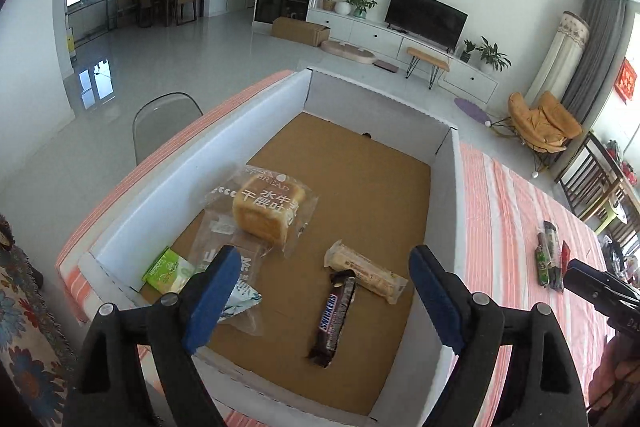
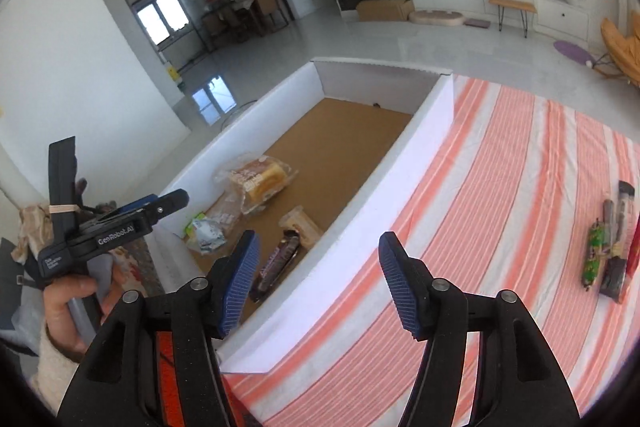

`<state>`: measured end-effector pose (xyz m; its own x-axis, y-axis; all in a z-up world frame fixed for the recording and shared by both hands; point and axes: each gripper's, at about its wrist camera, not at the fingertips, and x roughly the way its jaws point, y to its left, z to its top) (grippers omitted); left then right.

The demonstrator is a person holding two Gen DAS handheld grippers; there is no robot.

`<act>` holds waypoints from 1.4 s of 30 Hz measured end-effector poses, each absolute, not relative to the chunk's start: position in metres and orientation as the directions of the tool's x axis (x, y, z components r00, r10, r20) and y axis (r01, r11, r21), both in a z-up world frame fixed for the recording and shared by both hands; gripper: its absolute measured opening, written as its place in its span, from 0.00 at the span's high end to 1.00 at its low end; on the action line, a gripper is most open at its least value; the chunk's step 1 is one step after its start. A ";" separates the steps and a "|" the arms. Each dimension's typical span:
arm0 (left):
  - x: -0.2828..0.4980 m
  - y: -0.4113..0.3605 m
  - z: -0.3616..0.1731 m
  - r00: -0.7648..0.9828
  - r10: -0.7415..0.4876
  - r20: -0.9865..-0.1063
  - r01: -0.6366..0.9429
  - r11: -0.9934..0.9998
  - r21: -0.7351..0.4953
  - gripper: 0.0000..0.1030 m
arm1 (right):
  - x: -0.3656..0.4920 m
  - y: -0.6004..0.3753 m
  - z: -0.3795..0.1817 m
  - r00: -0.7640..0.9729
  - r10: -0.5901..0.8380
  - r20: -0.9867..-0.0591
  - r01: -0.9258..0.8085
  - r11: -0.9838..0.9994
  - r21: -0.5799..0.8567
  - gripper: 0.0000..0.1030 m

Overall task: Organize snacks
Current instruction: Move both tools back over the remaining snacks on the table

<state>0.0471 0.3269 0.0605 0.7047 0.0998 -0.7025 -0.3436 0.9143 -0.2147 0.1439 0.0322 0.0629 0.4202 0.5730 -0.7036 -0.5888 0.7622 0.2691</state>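
Striped tablecloth (image 2: pixel 500 187) below — left gripper (image 1: pixel 324 291) tilts over the box (image 1: pixel 208 163), right gripper (image 2: pixel 316 283) beside it, both spread, empty.

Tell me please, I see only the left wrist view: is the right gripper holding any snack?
Observer: No. The right gripper is open, with nothing between its fingers.
Operator: What lies under it?
Observer: The box's right wall. The striped cloth is beside that wall.
Operator: Can you see who holds my left gripper?
Observer: Yes, a hand with a cream sleeve grips the handle of the left gripper.
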 end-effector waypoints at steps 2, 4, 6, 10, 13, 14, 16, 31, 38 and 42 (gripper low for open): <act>0.050 0.292 0.068 0.734 0.031 -0.679 -0.256 0.938 -0.234 0.08 | 0.154 -0.018 0.040 0.484 0.473 -0.736 -0.505 0.838 0.206 0.32; 0.054 0.252 0.073 0.744 -0.054 -0.665 -0.156 0.955 -0.253 0.03 | 0.163 -0.071 0.008 0.525 0.347 -0.777 -0.394 0.909 0.139 0.32; 0.059 0.211 0.071 0.730 -0.148 -0.667 -0.054 0.961 -0.272 0.02 | 0.163 -0.126 -0.019 0.553 0.226 -0.802 -0.287 0.955 0.071 0.32; 0.084 0.129 0.036 0.636 -0.247 -0.731 0.076 0.963 -0.259 0.02 | 0.147 -0.207 -0.053 0.583 0.055 -0.810 -0.148 0.988 -0.039 0.32; 0.104 0.080 -0.004 0.572 -0.245 -0.783 0.088 0.967 -0.238 0.02 | 0.135 -0.239 -0.059 0.613 0.011 -0.790 -0.097 0.993 -0.061 0.32; 0.110 0.066 -0.017 0.552 -0.239 -0.799 0.085 0.969 -0.230 0.02 | 0.131 -0.246 -0.060 0.623 0.005 -0.782 -0.087 0.994 -0.063 0.32; 0.121 0.048 -0.040 0.528 -0.217 -0.821 0.085 0.975 -0.203 0.02 | 0.131 -0.252 -0.066 0.632 -0.005 -0.775 -0.071 0.995 -0.064 0.32; 0.150 0.023 -0.090 0.578 -0.035 -0.815 0.054 0.999 -0.004 0.00 | 0.129 -0.244 -0.083 0.622 0.024 -0.782 -0.054 0.998 -0.012 0.26; 0.165 0.018 -0.086 0.527 -0.087 -0.846 0.097 0.994 -0.041 0.01 | 0.131 -0.246 -0.085 0.616 0.009 -0.788 -0.025 1.000 -0.008 0.17; 0.201 0.002 -0.058 0.546 -0.180 -0.818 0.145 0.982 -0.120 0.02 | 0.133 -0.246 -0.086 0.613 0.010 -0.790 -0.026 1.000 -0.007 0.14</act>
<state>0.2005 0.0018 -0.0583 0.5462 -0.1804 -0.8180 0.1445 0.9822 -0.1201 0.1326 -0.2460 -0.0858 0.6132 0.0103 -0.7899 -0.0257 0.9996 -0.0069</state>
